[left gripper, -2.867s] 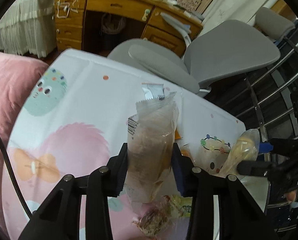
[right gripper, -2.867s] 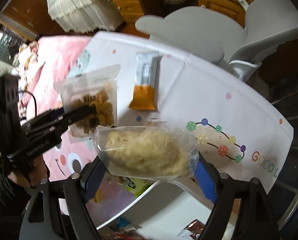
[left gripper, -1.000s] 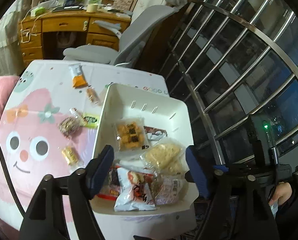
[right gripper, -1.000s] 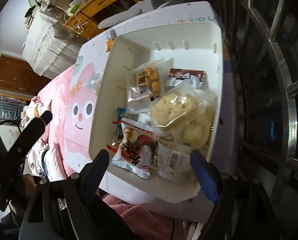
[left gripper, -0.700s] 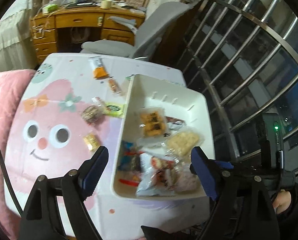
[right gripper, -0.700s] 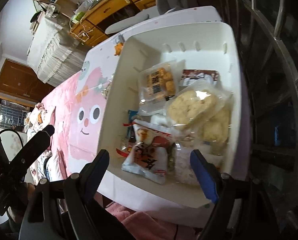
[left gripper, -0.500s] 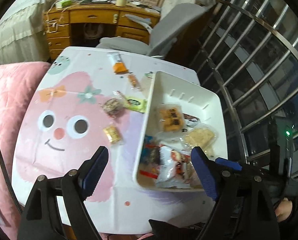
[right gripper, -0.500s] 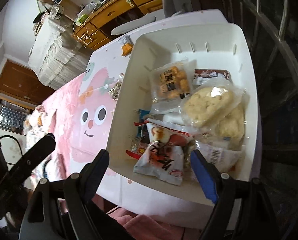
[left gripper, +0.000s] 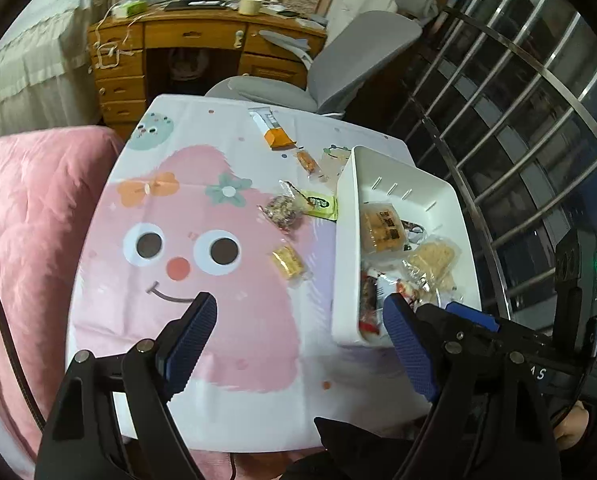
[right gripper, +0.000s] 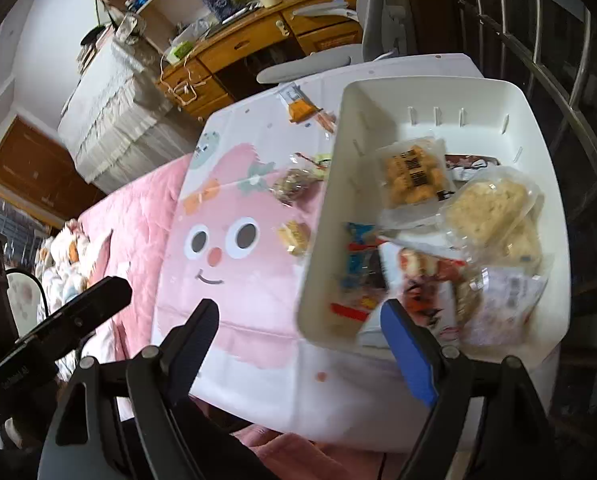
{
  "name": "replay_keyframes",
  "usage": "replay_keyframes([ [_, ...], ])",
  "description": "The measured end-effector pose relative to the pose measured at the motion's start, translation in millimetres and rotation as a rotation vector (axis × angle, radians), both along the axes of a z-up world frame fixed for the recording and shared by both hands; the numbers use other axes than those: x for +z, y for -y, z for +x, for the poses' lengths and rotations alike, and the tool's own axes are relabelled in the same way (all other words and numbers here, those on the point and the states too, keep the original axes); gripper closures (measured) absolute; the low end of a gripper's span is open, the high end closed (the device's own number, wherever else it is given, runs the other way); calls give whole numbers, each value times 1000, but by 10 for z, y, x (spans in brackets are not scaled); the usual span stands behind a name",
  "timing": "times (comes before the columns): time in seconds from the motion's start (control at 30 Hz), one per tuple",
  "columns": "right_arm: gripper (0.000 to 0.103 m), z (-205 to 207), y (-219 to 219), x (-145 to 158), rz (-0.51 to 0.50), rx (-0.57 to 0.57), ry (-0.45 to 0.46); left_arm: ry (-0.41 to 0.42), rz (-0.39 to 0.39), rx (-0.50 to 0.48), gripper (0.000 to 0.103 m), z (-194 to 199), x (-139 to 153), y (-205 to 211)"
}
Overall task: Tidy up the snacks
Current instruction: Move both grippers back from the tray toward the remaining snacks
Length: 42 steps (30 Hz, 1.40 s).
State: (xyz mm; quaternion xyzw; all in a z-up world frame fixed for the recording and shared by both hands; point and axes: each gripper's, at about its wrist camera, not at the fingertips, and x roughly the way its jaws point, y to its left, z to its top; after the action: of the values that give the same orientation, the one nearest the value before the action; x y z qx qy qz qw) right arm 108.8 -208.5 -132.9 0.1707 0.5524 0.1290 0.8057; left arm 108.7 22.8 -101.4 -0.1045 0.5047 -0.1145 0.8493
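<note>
My left gripper [left gripper: 300, 312] hangs open and empty over the near part of the pink cartoon tablecloth [left gripper: 202, 208]. Loose snacks lie ahead of it: a small yellow packet [left gripper: 287, 263], a brown round snack [left gripper: 282, 214], a green packet [left gripper: 320, 205], a small orange packet [left gripper: 308, 162] and an orange-white bar [left gripper: 272, 132]. My right gripper [right gripper: 300, 320] is open and empty too, above the near left corner of the white bin [right gripper: 430, 84]. Inside the bin lie a cookie bag [right gripper: 412, 176], a pale rice-cake bag [right gripper: 486, 204] and a red-white packet [right gripper: 426, 284].
A grey office chair [left gripper: 338, 72] stands behind the table, with a wooden desk [left gripper: 194, 40] further back. Metal window bars [left gripper: 518, 128] run close along the right of the bin. A pink quilt [left gripper: 30, 208] borders the table on the left.
The two bags once held in the grippers now lie in the bin. Over the last second both grippers have drawn back and leftward from the bin, and more tablecloth with loose snacks shows.
</note>
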Motion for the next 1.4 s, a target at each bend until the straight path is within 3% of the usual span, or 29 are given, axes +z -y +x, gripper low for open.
replay_keyframes([
  [0.37, 19, -226, -777, 7, 4, -150, 31, 40, 50, -193, 16, 59, 102, -658],
  [0.6, 19, -373, -1210, 5, -59, -265, 80, 21, 53, -290, 16, 211, 10, -919],
  [0.77, 19, -436, -1422, 8, -159, -342, 128, -43, 26, -320, 15, 413, -175, -1000],
  [0.93, 19, -439, -1565, -15, -256, -352, 177, -95, 16, -325, 15, 672, -319, -979],
  [1.4, 19, 39, -1831, -440, -396, -300, 240, -163, 101, -290, 15, 1622, -609, -615],
])
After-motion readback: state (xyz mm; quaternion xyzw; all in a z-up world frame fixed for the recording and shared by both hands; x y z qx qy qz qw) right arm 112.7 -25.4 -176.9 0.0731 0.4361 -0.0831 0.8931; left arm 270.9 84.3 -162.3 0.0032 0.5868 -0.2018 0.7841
